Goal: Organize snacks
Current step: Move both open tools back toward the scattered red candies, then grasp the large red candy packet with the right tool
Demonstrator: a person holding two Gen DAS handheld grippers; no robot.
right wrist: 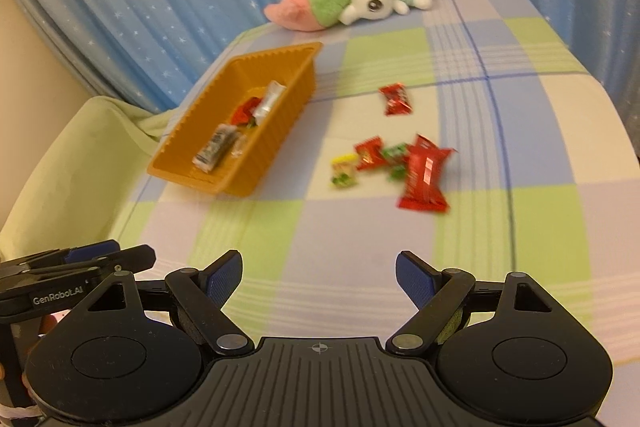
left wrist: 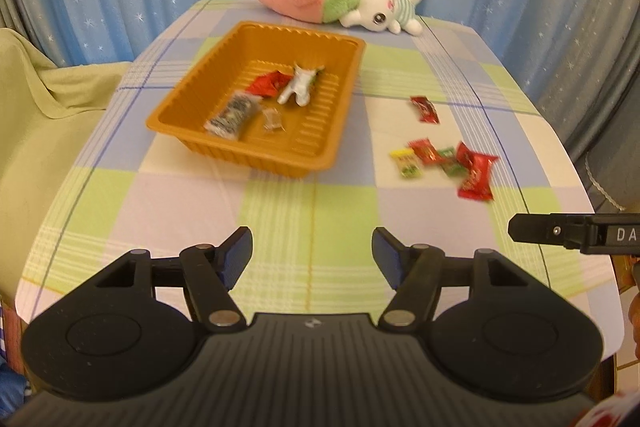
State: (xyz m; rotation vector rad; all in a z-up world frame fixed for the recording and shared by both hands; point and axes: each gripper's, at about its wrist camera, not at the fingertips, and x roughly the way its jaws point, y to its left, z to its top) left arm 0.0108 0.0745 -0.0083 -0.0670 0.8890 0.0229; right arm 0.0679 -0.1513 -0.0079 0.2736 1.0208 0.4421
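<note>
On a checked tablecloth (left wrist: 312,195), an orange tray (left wrist: 180,107) is sitting to the left, already holding a few wrapped snacks (left wrist: 232,115). To its right, a cluster of loose candies (right wrist: 384,159) is lying on the cloth, one red candy (right wrist: 396,99) apart behind it. The left gripper (left wrist: 312,255) is hovering spread and empty, facing the tray. The right gripper (right wrist: 319,279) is also hovering wide apart and empty, with the cluster ahead and slightly right, so it looks nearer. A plush toy (left wrist: 344,1) is lying at the far edge.

Bare checked tablecloth (left wrist: 312,195) between orange tray (left wrist: 192,95) and scattered snack packets (left wrist: 444,159).
</note>
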